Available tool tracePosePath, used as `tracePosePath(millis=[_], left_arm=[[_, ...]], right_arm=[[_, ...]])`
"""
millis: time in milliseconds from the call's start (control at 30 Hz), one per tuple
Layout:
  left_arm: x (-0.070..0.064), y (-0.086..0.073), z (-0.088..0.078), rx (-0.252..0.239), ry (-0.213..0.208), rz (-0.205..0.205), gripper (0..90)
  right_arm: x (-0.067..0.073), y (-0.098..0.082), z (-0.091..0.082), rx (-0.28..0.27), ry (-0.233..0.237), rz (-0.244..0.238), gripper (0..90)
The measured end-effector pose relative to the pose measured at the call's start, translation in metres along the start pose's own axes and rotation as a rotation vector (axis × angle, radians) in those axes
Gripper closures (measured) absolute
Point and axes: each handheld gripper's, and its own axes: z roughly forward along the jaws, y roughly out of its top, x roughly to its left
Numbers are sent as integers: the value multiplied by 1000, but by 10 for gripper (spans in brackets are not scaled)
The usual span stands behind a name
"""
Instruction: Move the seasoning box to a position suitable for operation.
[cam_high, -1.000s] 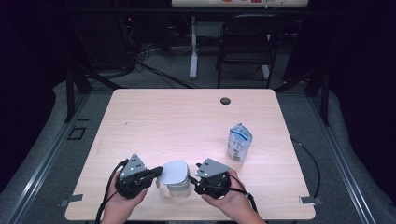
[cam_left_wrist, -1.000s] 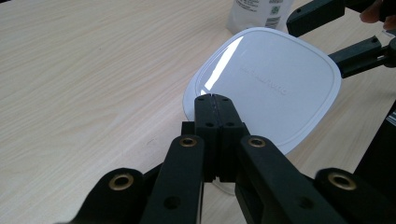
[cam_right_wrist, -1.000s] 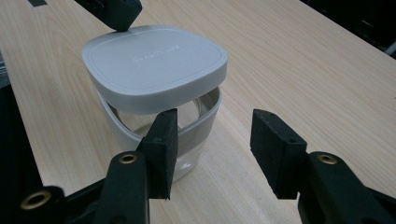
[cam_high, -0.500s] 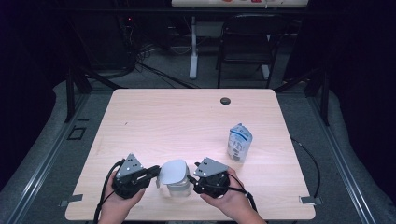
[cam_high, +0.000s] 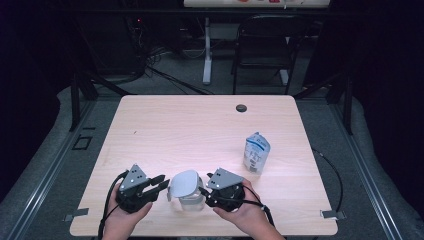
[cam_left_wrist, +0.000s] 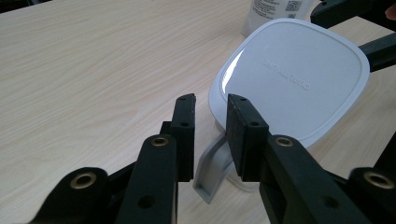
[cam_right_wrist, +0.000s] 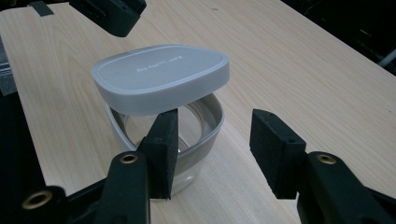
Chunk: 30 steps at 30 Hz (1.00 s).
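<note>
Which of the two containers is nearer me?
The clear tub with the pale lid, at the front edge; the blue-and-white pouch stands farther back, to its right.

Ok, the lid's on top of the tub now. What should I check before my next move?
1. Lid seated on the container: not ok. It rests tilted and offset, with the rim open under it in the right gripper view.
2. Left gripper clear of the lid: ok. Its jaws have just been opening and the pads press on nothing.
3. Right gripper steadying the container: not ok. Its jaws stand apart, one clear of the wall.
4. Container upright on the table: ok.
5. Pouch out of the way: ok. It stands apart, off to the right.
</note>
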Motion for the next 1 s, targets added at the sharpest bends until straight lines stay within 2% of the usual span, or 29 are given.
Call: tracePosePath(millis=[100, 300, 1000], left_arm=[[1, 0, -1, -10, 1, -13, 706], [2, -2, -1, 1, 22, -5, 665], [6, -5, -3, -11, 20, -23, 620]], right_arm=[[0, 2, 0, -3, 1, -2, 523], [2, 5, 0, -9, 2, -7, 523], [5, 17, 2, -16, 5, -28, 523]])
